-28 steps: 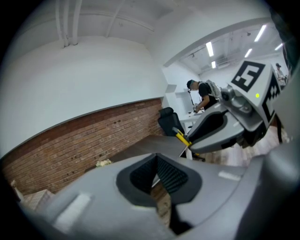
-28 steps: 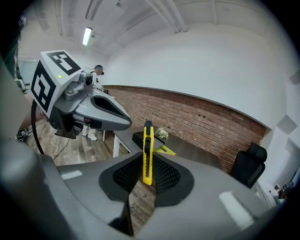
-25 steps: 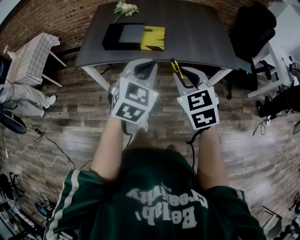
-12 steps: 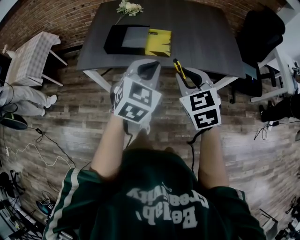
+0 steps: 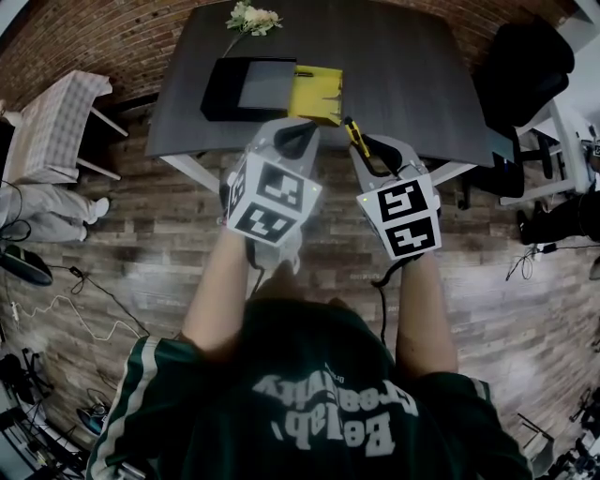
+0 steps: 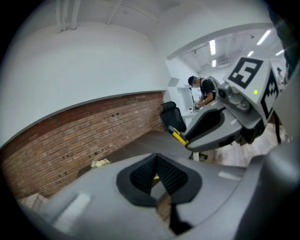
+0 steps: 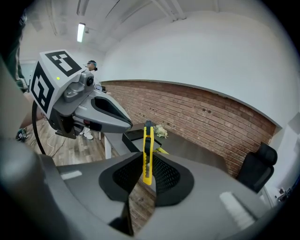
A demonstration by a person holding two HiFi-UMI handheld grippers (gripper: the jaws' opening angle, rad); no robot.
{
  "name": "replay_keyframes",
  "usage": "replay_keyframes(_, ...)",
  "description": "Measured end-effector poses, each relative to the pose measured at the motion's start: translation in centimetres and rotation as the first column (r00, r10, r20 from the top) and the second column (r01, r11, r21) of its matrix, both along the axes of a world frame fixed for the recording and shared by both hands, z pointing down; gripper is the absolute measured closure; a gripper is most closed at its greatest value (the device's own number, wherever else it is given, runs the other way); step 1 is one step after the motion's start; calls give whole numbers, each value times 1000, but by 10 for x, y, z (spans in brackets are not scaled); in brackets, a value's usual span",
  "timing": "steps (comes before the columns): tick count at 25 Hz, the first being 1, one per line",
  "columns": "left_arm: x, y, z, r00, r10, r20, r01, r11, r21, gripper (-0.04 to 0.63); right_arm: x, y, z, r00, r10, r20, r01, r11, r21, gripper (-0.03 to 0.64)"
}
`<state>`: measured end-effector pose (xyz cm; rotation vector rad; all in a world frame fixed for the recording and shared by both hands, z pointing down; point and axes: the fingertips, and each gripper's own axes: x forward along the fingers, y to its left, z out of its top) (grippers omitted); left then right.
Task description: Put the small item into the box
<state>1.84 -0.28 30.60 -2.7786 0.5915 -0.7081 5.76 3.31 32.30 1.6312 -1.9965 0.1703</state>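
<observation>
A yellow utility knife (image 5: 353, 134) stands upright between the pads of my right gripper (image 5: 367, 148), which is shut on it just short of the dark table (image 5: 403, 66). In the right gripper view the knife (image 7: 147, 152) sticks up from the right gripper (image 7: 146, 161). An open black box (image 5: 246, 87) with a grey inside and a yellow flap (image 5: 317, 97) lies on the table's near left part. My left gripper (image 5: 292, 133) hovers just before the flap, shut and holding nothing; in its own view the left gripper (image 6: 157, 165) shows pads meeting.
A small bunch of pale flowers (image 5: 251, 17) lies at the table's far edge. A black office chair (image 5: 523, 58) stands at the right. A checked stool (image 5: 58, 122) and a seated person's legs (image 5: 42, 202) are at the left, with cables on the wooden floor (image 5: 84, 281).
The table and box have come nearer to both grippers in the head view. The right gripper keeps the knife and the left stays shut.
</observation>
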Motion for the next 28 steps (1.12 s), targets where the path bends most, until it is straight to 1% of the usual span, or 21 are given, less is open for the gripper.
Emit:
replay_keyframes(10, 15, -49, -4, 1000, 19, 4, -19, 1000, -4, 594, 13, -51, -3, 1000, 20, 11, -20, 1000, -4, 549)
replay_keyframes(18, 17, -92, -16, 1000, 31, 1, -31, 999, 14, 594, 13, -93, -15, 1000, 29, 7, -29, 1000, 12, 549)
replay_keyframes(28, 22, -140, -23, 998, 61, 6, -61, 998, 17, 594, 18, -140, -21, 998, 56, 7, -56, 998, 13, 549)
